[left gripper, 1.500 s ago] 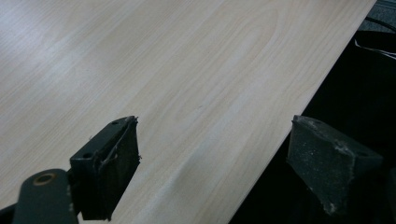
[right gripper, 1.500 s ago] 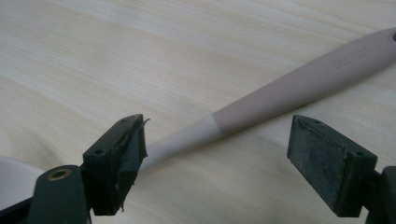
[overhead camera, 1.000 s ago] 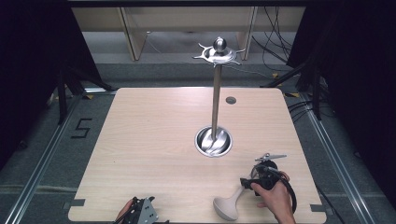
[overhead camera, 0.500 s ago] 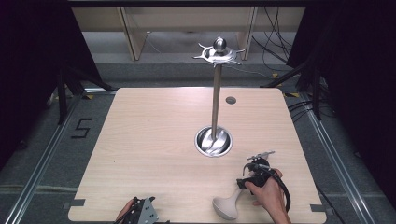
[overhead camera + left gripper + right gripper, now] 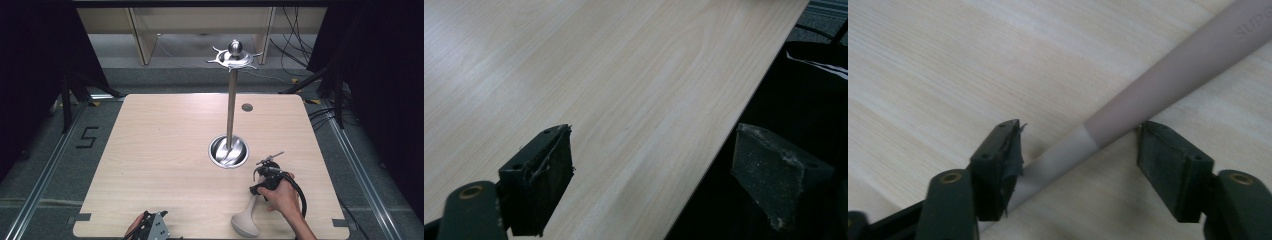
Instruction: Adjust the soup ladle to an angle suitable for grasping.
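The left gripper [image 5: 150,229] is cut off by the high view's bottom edge.

The table [image 5: 165,150] looked like pale matt wood-grain laminate. The stand [image 5: 231,105] on it was polished, mirror-bright metal. The near-right utensil [image 5: 1168,75] seemed smooth matt plastic, greyish-beige. Both grippers' pads [image 5: 774,172] were black and rough.

A black numeral "5" [image 5: 88,137] sits on the grey floor left of the table; the long beige utensil handle [image 5: 1168,80] bears faint embossed letters, perhaps "SUP".
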### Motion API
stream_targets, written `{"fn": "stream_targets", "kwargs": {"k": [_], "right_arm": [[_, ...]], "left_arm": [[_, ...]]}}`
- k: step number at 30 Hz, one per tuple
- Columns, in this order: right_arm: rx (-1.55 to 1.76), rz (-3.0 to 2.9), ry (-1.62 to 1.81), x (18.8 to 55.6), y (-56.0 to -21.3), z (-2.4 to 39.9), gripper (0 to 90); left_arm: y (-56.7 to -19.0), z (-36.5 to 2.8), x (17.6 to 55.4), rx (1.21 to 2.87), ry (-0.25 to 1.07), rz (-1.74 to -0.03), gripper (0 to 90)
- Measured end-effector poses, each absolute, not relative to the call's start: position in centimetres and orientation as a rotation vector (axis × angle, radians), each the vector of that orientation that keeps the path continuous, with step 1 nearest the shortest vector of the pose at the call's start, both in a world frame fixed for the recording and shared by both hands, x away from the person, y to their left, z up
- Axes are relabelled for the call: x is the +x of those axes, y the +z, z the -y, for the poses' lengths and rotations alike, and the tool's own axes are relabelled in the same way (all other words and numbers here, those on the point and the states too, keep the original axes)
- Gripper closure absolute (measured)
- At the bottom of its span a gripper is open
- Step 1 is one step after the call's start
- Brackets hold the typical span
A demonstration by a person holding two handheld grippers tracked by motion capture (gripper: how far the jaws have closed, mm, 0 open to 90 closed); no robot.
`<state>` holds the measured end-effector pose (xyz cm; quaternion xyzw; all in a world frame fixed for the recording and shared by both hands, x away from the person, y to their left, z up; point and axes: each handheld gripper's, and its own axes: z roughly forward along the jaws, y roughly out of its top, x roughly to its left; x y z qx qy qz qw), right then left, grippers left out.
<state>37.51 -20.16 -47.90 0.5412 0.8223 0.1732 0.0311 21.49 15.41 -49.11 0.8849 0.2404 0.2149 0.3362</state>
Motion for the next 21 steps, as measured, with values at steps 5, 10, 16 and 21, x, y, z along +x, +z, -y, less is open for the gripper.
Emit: {"fn": "stream_targets", "kwargs": {"k": [5,10,16,21], "right_arm": [[1.688,-2.551,0.601,38.4,-47.9,20.1,46.7],[1.831,-2.556,0.549,38.7,-47.5,19.4,49.3],[1.874,-2.577,0.617,39.0,-47.7,19.3,57.9],[1.897,-2.568,0.636,39.1,-47.7,19.0,60.9]], "left_arm": [[-49.1,-15.5,21.5,2.303,0.559,-0.629,15.7],[-49.1,-15.4,21.5,2.31,0.563,-0.623,15.7],[-49.1,-15.5,21.5,2.305,0.563,-0.625,15.7],[-49.0,-15.5,21.5,2.312,0.568,-0.614,15.7]]}}
